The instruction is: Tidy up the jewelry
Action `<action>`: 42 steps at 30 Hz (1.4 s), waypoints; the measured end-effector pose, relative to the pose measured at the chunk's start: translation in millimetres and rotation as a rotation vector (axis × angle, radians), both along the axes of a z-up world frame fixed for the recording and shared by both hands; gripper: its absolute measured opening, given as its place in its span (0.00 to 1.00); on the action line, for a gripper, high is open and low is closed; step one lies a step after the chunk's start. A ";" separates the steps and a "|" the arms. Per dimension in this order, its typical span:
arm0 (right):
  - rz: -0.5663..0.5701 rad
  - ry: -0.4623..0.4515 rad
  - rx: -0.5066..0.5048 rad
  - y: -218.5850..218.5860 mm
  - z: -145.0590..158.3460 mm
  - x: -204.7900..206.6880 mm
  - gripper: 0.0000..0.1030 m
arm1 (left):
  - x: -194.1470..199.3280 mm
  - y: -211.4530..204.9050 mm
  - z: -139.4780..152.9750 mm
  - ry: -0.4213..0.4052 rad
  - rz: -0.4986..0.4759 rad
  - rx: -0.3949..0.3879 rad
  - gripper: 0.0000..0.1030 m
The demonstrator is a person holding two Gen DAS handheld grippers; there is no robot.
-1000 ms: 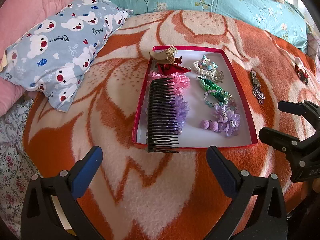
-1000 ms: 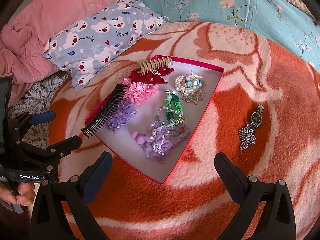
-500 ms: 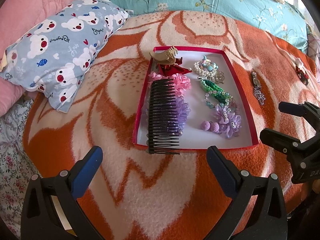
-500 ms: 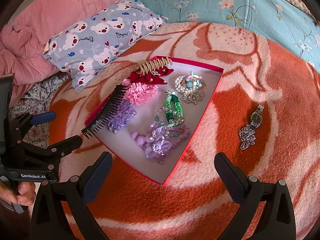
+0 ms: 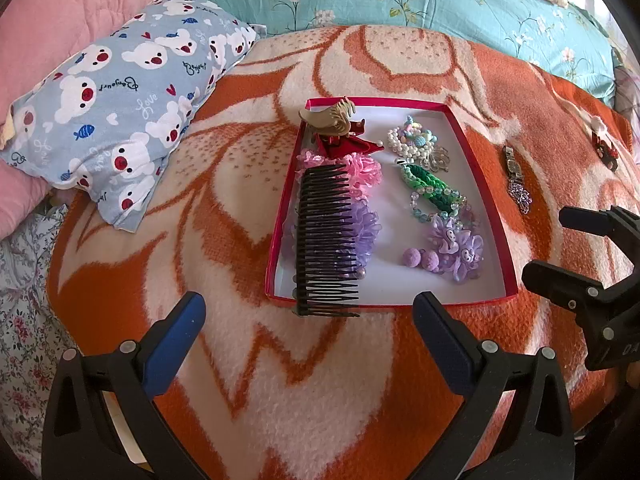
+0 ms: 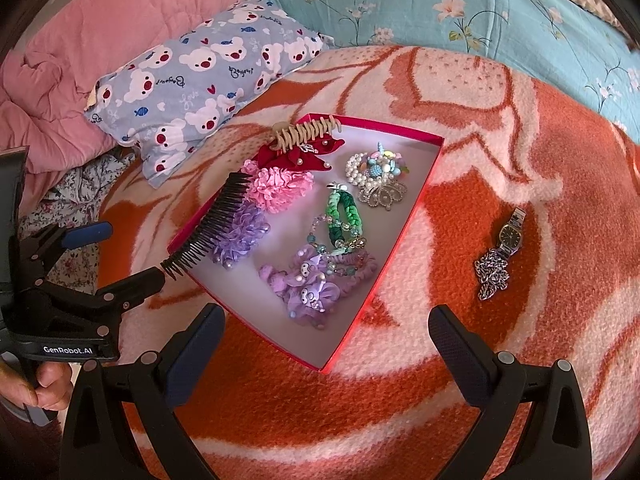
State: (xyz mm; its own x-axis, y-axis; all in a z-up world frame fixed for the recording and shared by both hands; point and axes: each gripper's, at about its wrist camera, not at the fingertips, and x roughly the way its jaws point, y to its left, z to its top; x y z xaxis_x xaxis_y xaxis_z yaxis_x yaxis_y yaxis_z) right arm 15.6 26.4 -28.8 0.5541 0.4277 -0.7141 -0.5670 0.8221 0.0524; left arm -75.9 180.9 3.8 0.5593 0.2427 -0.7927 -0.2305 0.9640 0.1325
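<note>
Wristwatch [image 6: 509,234] w/ metal bracelet + small chain heap [image 6: 491,274]: loose on orange/cream blanket [image 6: 400,400], outside red tray [image 6: 416,204], well apart from tray's right wall. Long axis of watch+chain runs near-to-far, tilted slightly, chain end nearer the jaws. Seen from right wrist view: lies ahead and right of jaw centreline, just beyond the right finger pad. Right gripper [image 6: 326,354] clearly the nearer unit; jaws spread wide, nothing held. Left gripper [image 5: 308,338]: jaws likewise released and empty, facing tray's near edge where black comb [image 5: 326,240] overhangs the rim; watch [image 5: 513,164] far to its right. Likely next: swing right gripper rightward, rotate so pads straddle bracelet across its short axis. Risk: chain may trail or snag in blanket pile
</note>
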 end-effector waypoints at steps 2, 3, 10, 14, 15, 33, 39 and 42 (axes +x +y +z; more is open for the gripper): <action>-0.001 0.000 -0.001 0.4 -0.1 0.3 0.99 | 1.5 1.5 0.1 0.000 0.001 0.002 1.00; -0.001 0.000 0.000 0.1 0.0 0.0 0.99 | 1.5 1.4 0.0 0.001 0.001 0.000 1.00; -0.003 0.001 0.002 -0.9 -0.8 1.1 0.99 | 2.3 1.6 -0.4 0.003 0.000 -0.001 1.00; -0.007 0.003 0.001 -1.1 -1.4 2.2 0.99 | 2.9 0.0 -0.9 0.002 0.001 -0.001 1.00; -0.007 0.002 0.002 -1.2 -1.3 2.0 0.99 | 2.5 -0.1 -1.0 0.003 0.002 0.000 1.00; -0.020 0.003 0.009 -4.3 -3.7 5.9 0.99 | 6.7 -3.7 -3.6 0.002 -0.009 -0.005 1.00; -0.031 0.006 0.009 -4.1 -5.8 7.6 0.99 | 9.4 -1.1 -4.3 0.003 -0.002 -0.012 1.00; -0.037 0.008 0.006 -3.2 -6.6 8.2 0.99 | 11.6 2.8 -4.2 0.000 0.001 -0.019 1.00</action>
